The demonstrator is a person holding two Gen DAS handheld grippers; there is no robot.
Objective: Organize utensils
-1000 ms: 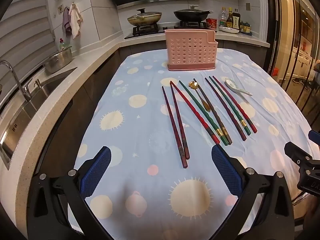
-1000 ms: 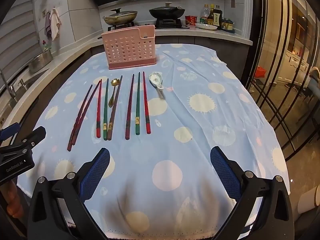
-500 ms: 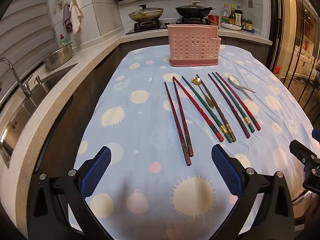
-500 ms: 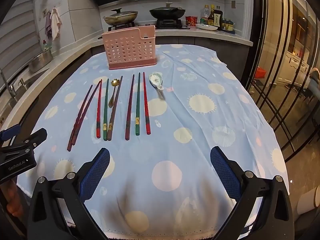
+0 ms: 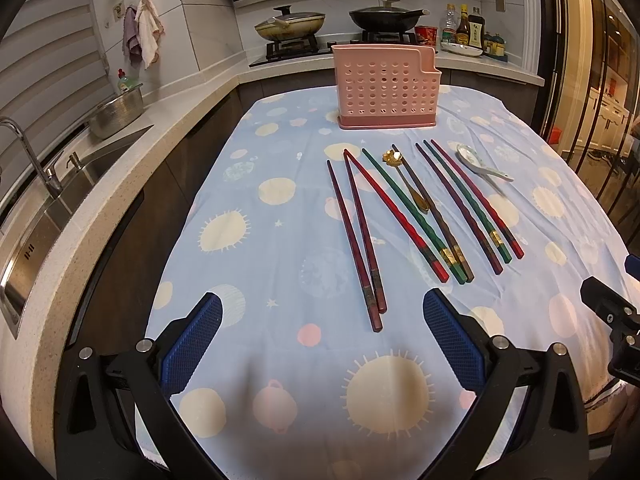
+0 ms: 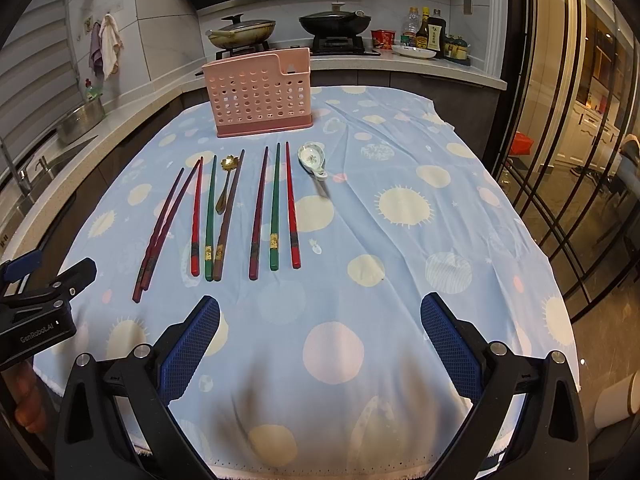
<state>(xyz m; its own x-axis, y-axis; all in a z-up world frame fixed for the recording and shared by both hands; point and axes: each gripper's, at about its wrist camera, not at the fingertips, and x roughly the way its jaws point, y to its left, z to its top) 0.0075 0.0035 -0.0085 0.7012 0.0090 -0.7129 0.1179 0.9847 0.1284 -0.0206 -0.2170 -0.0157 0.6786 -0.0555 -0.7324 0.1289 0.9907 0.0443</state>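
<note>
A pink perforated utensil holder (image 5: 386, 86) (image 6: 260, 94) stands at the far end of the table. Several chopsticks lie in a row before it: a dark red pair (image 5: 358, 236) (image 6: 164, 224) at the left, then red, green and brown ones (image 5: 420, 220) (image 6: 210, 216), then another three (image 5: 472, 200) (image 6: 274, 208). A gold spoon (image 5: 404, 180) (image 6: 224, 184) lies among them. A white ceramic spoon (image 5: 480, 164) (image 6: 314, 160) lies at the right. My left gripper (image 5: 322, 344) is open and empty near the dark red pair. My right gripper (image 6: 320, 344) is open and empty over the near cloth.
A blue tablecloth (image 6: 400, 240) with sun prints covers the table. A counter with a sink (image 5: 48, 208) and a steel bowl (image 5: 118, 114) runs along the left. A stove with two pans (image 5: 340, 24) and bottles (image 5: 468, 32) stands behind. Glass doors (image 6: 580, 140) are on the right.
My left gripper has tilted up and shifted slightly, so the holder and chopsticks sit lower in its view. The right gripper has stayed still. Both stay open.
</note>
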